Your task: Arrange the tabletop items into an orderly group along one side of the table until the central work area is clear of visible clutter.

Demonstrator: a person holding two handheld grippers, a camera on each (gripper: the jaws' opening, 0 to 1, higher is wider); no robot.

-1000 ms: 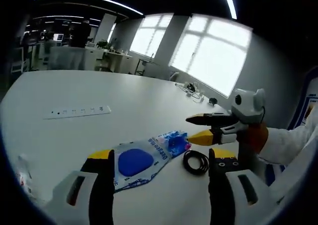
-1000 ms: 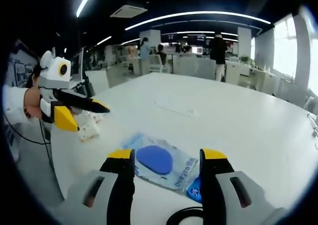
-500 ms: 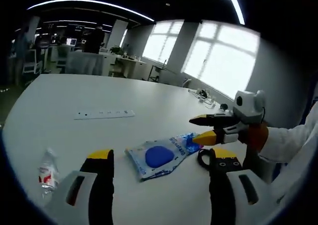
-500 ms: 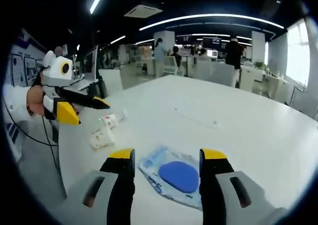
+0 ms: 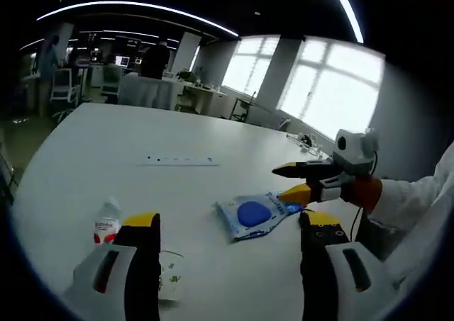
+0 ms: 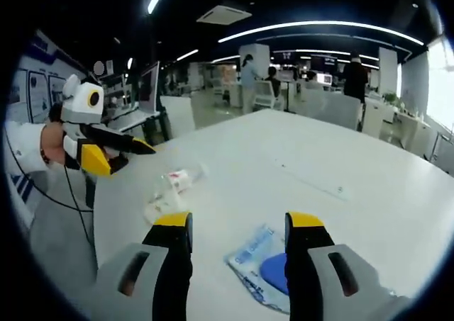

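On the white table (image 5: pixel 213 193) sit four loose items plus one flat strip: one clear packet (image 5: pixel 253 214) with a blue oval pad inside and blue print at one end, one small plastic bottle (image 5: pixel 106 226) with a red-and-white label lying on its side, one crumpled clear wrapper (image 5: pixel 169 278) just beside the bottle, and one long white power strip (image 5: pixel 179 161) farther back toward the table middle. In the left gripper view the left gripper (image 5: pixel 225 239) has two yellow-tipped jaws spread wide, nothing between them, held above the table; packet lies ahead between the jaw lines, bottle and wrapper near the left jaw. The right gripper (image 5: pixel 292 181) enters from the right, held in a hand in an orange glove with a white sleeve, jaws parted and empty, tips just above the packet's printed end. In the right gripper view the right gripper (image 6: pixel 237 225) shows jaws apart, gripping nothing; the packet (image 6: pixel 264 267) lies low between them, bottle (image 6: pixel 182 178) and wrapper (image 6: pixel 159 206) further left, power strip (image 6: pixel 312 182) beyond. The left gripper (image 6: pixel 124 154) comes in from the left, jaws parted, empty. Office desks and several people stand in the background.
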